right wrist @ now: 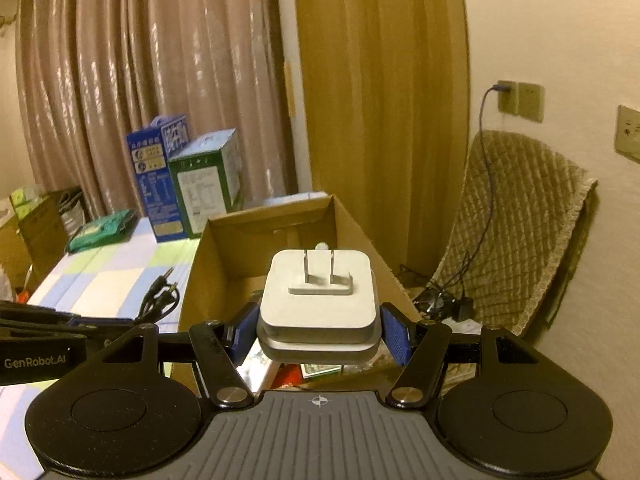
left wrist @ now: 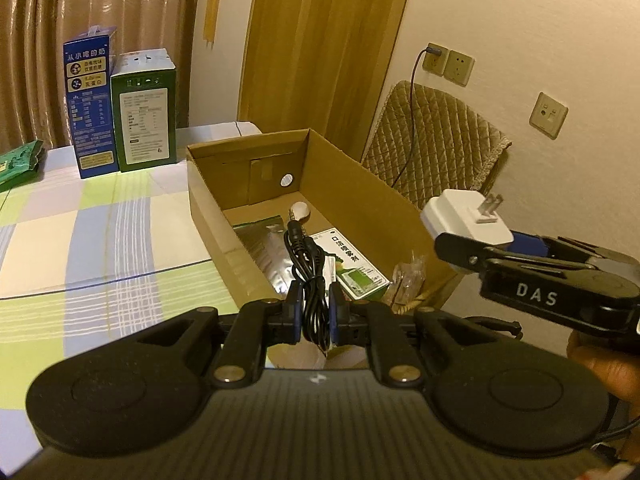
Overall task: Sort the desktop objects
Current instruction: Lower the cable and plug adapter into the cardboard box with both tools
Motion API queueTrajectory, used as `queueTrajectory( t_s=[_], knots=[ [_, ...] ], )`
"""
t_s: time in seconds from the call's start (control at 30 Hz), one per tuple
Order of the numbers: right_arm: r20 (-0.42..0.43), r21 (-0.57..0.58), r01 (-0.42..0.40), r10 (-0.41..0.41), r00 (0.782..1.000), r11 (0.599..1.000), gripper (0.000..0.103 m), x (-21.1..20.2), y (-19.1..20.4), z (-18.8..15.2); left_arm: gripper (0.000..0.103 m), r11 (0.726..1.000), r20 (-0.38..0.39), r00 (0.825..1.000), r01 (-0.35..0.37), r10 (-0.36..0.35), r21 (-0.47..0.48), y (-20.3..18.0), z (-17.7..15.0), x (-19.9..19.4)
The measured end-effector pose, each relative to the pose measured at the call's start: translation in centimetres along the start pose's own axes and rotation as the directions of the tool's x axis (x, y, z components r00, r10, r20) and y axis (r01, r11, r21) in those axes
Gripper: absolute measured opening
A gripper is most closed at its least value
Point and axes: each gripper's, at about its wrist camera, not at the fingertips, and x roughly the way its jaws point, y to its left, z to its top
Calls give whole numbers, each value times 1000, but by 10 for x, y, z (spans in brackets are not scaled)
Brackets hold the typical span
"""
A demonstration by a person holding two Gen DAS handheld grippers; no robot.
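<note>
Standing on the checked table (left wrist: 100, 216), the open cardboard box (left wrist: 360, 208) is the landmark; a blue carton (left wrist: 89, 108) and a green carton (left wrist: 147, 112) stand upright behind its far left corner. Over the box's right wall, the right gripper (right wrist: 320, 334) is clamped on a white charger (right wrist: 320, 300), prongs pointing away. Above the box's near end, the left gripper (left wrist: 316, 312) is closed tight on a coiled black cable (left wrist: 308, 268). Inside the box lie a green-and-white packet (left wrist: 352, 264) and a silvery pouch (left wrist: 264, 248).
</note>
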Motion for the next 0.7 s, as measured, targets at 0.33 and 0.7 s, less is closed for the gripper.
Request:
queueTrajectory(
  t_s=[0.33,0.7],
  knots=[
    [-54,-46,-25,23,998,999,62,31,-7,8,9,1000,-8,1000,12,-12,-5,0,15,24],
    [-75,-78,-30,24,997,997,62,59,-16,17,9,1000,-20,1000,8,-8,-4,2,24,49]
  ],
)
